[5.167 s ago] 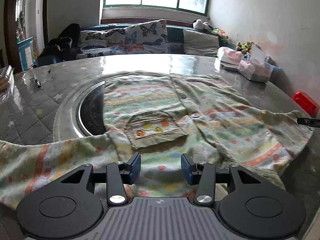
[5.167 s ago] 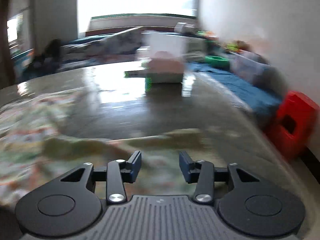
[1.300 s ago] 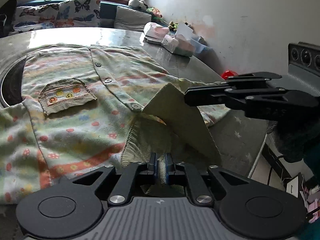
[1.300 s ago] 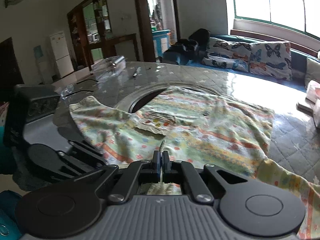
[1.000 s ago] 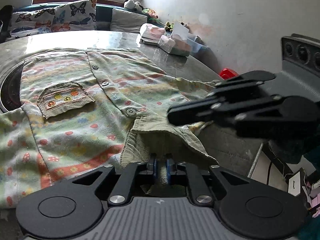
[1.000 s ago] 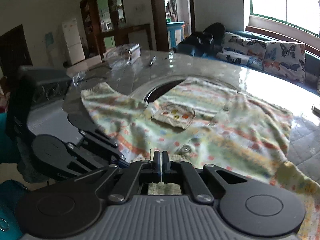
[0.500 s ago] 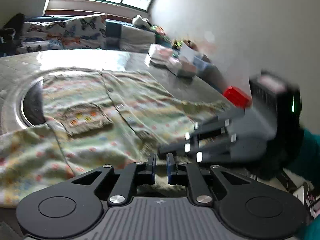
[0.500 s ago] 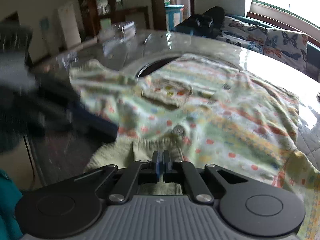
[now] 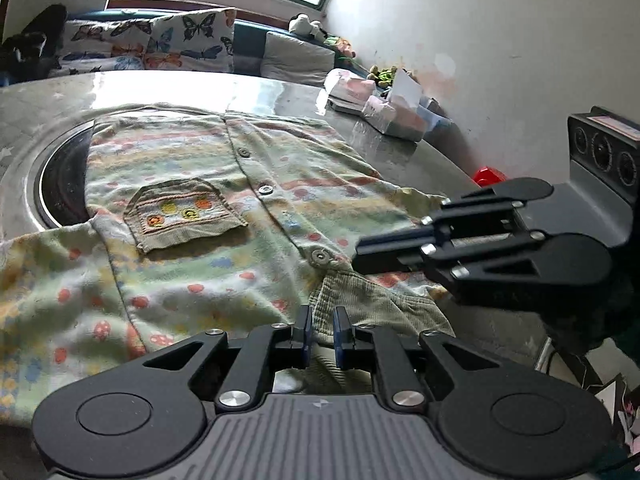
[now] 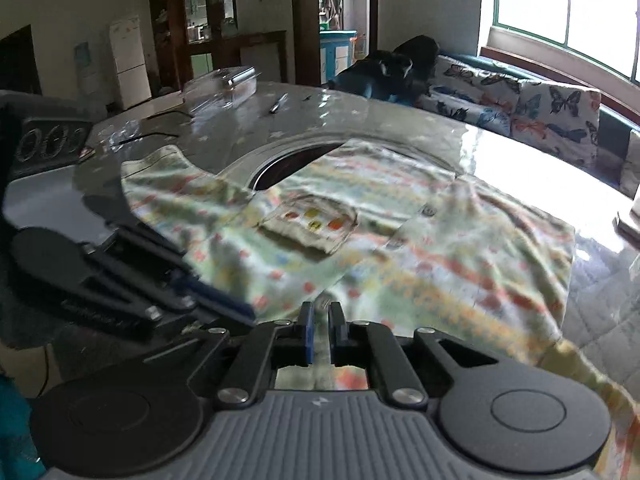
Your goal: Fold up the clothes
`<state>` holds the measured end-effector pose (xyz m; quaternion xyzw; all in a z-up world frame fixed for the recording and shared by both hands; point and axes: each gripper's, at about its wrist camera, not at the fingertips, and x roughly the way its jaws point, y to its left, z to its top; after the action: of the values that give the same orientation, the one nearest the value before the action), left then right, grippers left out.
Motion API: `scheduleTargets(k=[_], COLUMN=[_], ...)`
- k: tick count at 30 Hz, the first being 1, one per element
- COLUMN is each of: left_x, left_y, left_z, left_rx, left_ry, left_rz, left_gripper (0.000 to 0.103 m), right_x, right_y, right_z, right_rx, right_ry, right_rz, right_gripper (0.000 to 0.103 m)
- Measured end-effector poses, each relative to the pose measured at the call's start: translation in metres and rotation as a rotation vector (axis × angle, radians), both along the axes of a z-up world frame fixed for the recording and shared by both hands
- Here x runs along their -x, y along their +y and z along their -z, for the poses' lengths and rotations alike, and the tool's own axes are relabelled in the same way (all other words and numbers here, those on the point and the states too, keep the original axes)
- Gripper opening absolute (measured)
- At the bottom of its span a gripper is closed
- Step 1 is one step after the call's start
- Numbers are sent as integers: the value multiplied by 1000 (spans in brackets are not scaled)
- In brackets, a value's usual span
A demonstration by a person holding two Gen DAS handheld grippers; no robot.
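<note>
A pale green shirt (image 9: 240,184) with coloured stripes and spots lies spread, front up, on the round table (image 9: 280,92); its patch pocket (image 9: 184,216) faces me. At the near edge my left gripper (image 9: 320,330) is shut on the shirt's olive ribbed band (image 9: 384,304), which runs between its blue pads. My right gripper (image 9: 360,256) comes in from the right and lies low over the shirt by a button. In the right wrist view its jaws (image 10: 320,332) are opening, a thin gap shows between the pads and the shirt (image 10: 440,248) lies under them. The left gripper (image 10: 244,314) sits just left of it.
A dark round recess (image 9: 60,184) in the table lies partly under the shirt. Tissue packs and boxes (image 9: 392,116) stand at the table's far right, a clear container (image 10: 224,84) and a pen (image 10: 278,103) on its other side. A cushioned sofa (image 9: 160,44) lies beyond.
The lifted olive flap has come down onto the shirt. My right gripper has sunk close beside the left one and its pads have parted slightly. The left gripper has kept its grip.
</note>
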<state>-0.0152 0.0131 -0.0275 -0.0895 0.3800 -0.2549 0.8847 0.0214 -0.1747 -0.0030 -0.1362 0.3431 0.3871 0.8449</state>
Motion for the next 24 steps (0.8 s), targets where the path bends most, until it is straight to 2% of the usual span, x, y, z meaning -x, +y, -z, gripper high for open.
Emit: scheduleTargets(k=[4,6,10,17,20,24], left_x=[-3,-10,-29,-42,-38,-36], left_y=[8,16,35,45,52,51], left_z=[-13,-19,-15,-2,1,-1], left_rx=[4,-1,-11,-187,-208,-234], left_ry=[-41,-64,-50,-48,-55,-63], left_rz=[-40,-100,-222,-349,-369,-392], left_gripper=[13,13,12,10,5,5], right_x=[-11,-13,-14,-9,-7,-8], right_y=[9,13,15,15,14,11], right_z=[3,7,17,22,24,24], right_rx=[-13,-2,13,35,33,27], right_ry=[0,5,13,0,-6,-1], right_rz=[6,8,20,21,19,23], right_gripper=[8,8,9,13,14,15])
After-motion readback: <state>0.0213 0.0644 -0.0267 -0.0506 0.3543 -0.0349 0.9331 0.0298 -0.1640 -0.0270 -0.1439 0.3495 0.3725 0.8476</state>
